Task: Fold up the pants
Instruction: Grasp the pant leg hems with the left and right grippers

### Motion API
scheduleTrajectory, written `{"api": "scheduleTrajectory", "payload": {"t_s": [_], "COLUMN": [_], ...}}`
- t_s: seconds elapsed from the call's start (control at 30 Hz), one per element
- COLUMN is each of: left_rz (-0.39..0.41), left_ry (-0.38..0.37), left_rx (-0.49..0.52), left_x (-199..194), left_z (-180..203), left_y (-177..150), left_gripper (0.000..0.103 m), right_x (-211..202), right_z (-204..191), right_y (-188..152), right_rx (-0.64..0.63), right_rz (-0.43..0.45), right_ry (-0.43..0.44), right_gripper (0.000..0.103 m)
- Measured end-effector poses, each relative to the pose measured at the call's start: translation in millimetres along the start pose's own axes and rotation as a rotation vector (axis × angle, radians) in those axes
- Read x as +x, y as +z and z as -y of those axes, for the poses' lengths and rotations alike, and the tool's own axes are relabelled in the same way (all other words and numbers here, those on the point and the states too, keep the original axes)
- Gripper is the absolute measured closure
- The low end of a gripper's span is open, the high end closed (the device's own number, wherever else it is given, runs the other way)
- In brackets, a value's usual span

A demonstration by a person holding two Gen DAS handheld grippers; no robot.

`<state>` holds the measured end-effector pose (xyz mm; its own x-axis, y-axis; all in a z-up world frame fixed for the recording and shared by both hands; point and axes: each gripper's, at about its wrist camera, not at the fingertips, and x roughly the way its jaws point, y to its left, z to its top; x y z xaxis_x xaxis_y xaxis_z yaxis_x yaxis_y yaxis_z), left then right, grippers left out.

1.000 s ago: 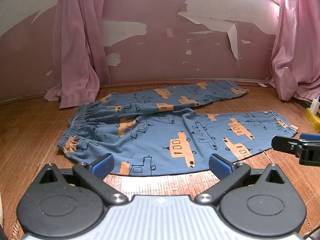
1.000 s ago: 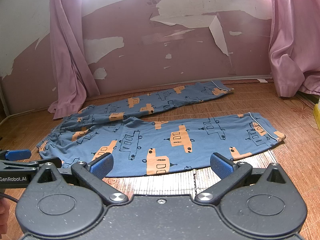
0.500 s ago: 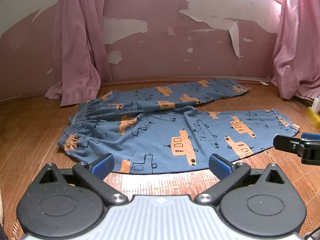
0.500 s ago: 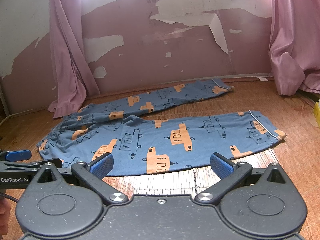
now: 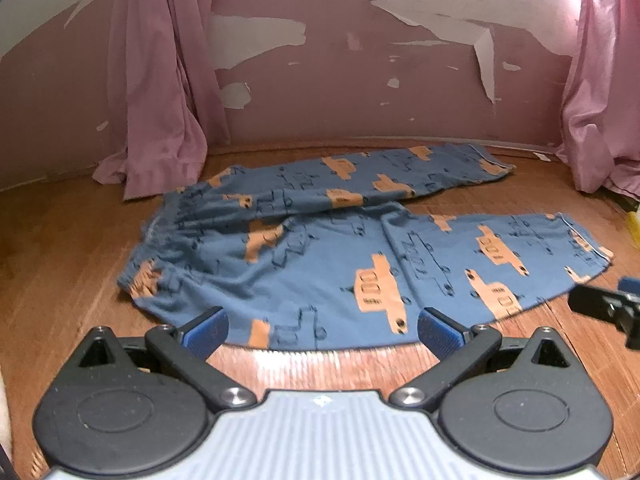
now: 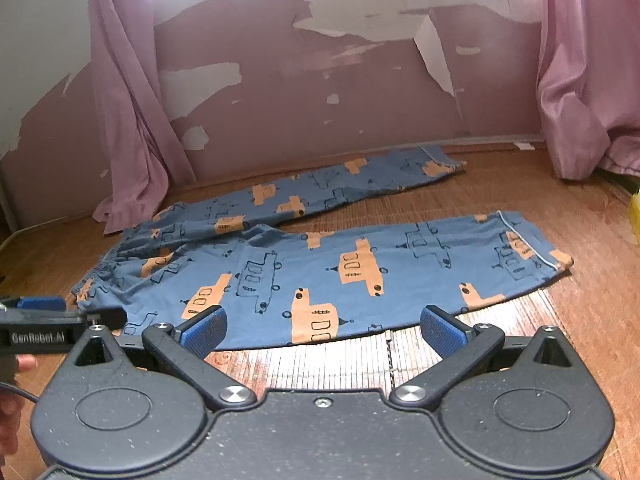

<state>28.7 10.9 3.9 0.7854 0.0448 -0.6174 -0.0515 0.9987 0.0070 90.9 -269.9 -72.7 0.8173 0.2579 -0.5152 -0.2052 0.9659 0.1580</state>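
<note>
Over the last second I eased both grippers slightly closer to the pants (image 5: 360,264), which lay flat and unfolded on the wooden floor (image 5: 60,248), legs spread apart. My left gripper (image 5: 322,330) and right gripper (image 6: 324,330) stood wide, empty. No fold begun.

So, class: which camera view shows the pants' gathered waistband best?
The left wrist view: the waistband sits nearer the middle, its gathers visible. In the right wrist view the waistband lies far left, its near corner hidden behind the left gripper.
</note>
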Motion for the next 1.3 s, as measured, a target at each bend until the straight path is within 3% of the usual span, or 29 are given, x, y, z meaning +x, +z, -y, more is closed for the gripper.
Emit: {"api": "scheduleTrajectory", "payload": {"t_s": [0.27, 0.43, 0.67, 0.83, 1.0, 1.07, 1.17, 1.3], "left_rz": [-0.013, -0.024, -0.135, -0.119, -0.156, -0.159, -0.18, -0.221], "left_ry": [0.044, 0.084, 0.1, 0.026, -0.038, -0.073, -0.123, -0.198], "left_rx": [0.02, 0.123, 0.146, 0.178, 0.246, 0.245, 0.252, 0.289], "left_x": [10, 23, 91, 159, 231, 254, 283, 303], "left_z": [-17, -22, -60, -105, -133, -136, -135, -132], "left_y": [61, 108, 164, 190, 207, 211, 210, 198], "left_gripper": [0.0, 0.0, 0.0, 0.0, 0.0, 0.001, 0.01, 0.016], "right_x": [18, 41, 112, 209, 311, 343, 384, 413], "right_z": [9, 13, 20, 38, 49, 43, 28, 11], "right_y": [41, 77, 128, 176, 219, 229, 238, 235], "right_rx": [-0.06, -0.153, -0.315, -0.319, -0.272, -0.328, -0.454, -0.594], "right_rz": [-0.028, 0.004, -0.071, -0.163, -0.194, -0.198, -0.237, -0.276], "right_ry": [0.049, 0.098, 0.228, 0.235, 0.332, 0.351, 0.395, 0.46], "right_gripper": [0.0, 0.0, 0.0, 0.0, 0.001, 0.001, 0.006, 0.013]}}
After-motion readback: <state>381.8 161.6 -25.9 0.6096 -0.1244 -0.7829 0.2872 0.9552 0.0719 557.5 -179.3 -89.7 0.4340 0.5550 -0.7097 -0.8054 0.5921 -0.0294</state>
